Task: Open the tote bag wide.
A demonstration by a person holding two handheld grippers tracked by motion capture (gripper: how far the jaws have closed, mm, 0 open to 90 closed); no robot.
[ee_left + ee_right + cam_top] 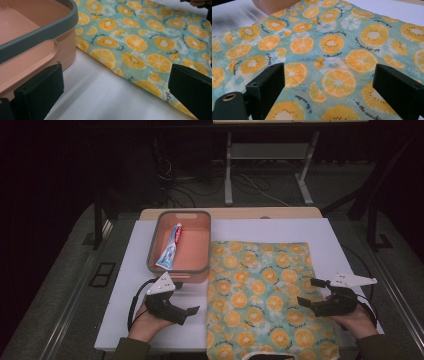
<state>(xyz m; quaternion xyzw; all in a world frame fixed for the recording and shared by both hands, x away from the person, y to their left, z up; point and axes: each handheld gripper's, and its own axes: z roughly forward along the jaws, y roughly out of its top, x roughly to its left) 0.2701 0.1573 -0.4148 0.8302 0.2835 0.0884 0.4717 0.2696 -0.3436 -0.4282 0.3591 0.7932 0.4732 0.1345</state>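
A pink bin (192, 251) with a grey rim stands at the back left of the white board, and a toothpaste tube (170, 247) lies inside it. To its right lies a flat teal cloth (265, 295) printed with orange slices. My left gripper (183, 298) rests just in front of the bin, open, pointing right toward the cloth's left edge. In the left gripper view the bin's corner (37, 37) is by the left jaw and the cloth (140, 45) lies ahead. My right gripper (310, 292) hovers open over the cloth's right side; the cloth (332, 45) spreads beneath its jaws.
The white board (125, 285) covers a wooden table whose far edge (230, 213) shows behind the bin. Beyond are a metal stand (228, 170) and cables on a dark floor. The cloth's near end hangs past the board's front edge.
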